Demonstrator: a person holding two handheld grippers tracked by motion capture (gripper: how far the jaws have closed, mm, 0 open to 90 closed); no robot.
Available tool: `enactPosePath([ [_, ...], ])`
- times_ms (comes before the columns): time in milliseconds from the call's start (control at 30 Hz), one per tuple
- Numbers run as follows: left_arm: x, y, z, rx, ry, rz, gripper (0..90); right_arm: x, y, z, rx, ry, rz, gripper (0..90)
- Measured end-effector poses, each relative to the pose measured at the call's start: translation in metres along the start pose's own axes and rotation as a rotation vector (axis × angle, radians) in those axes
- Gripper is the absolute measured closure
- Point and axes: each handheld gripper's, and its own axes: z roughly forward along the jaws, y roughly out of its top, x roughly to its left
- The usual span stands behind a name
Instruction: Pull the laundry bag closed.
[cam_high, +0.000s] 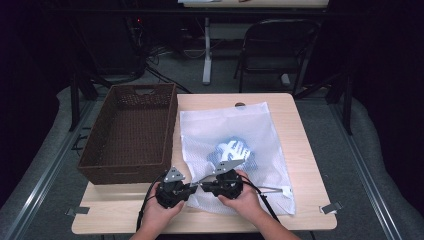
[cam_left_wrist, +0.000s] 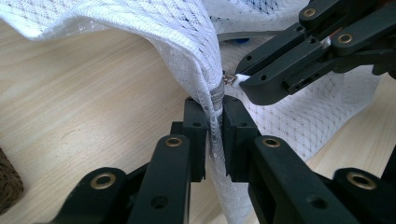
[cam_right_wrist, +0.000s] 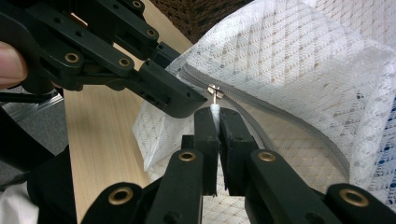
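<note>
A white mesh laundry bag (cam_high: 235, 125) lies flat on the wooden table (cam_high: 305, 150) with a blue and white item (cam_high: 232, 151) inside it. At the bag's near left corner both grippers meet tip to tip. My left gripper (cam_left_wrist: 215, 105) is shut on the bag's edge at the end of the grey zipper (cam_left_wrist: 216, 95), lifting the mesh (cam_left_wrist: 140, 23) into a fold. My right gripper (cam_right_wrist: 215, 114) is shut on the white pull tab (cam_right_wrist: 215, 108) below the metal slider (cam_right_wrist: 215, 91). The zipper (cam_right_wrist: 280, 112) runs off to the right along the bag. From above, the left gripper (cam_high: 192, 186) and the right gripper (cam_high: 202, 184) almost touch.
A brown woven basket (cam_high: 167, 130) stands on the table's left side, right against the bag. Metal clips (cam_high: 331, 207) sit at the table's near corners. A folding chair (cam_high: 275, 45) stands behind the table.
</note>
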Motion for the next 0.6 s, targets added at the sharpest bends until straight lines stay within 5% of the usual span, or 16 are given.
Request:
enactPosePath([
  [600, 0.0006, 0.0002, -0.005, -0.022, -0.001, 0.0, 68.6, 0.0016, 0.0, 0.0024, 0.025, -0.005, -0.024, 86.4],
])
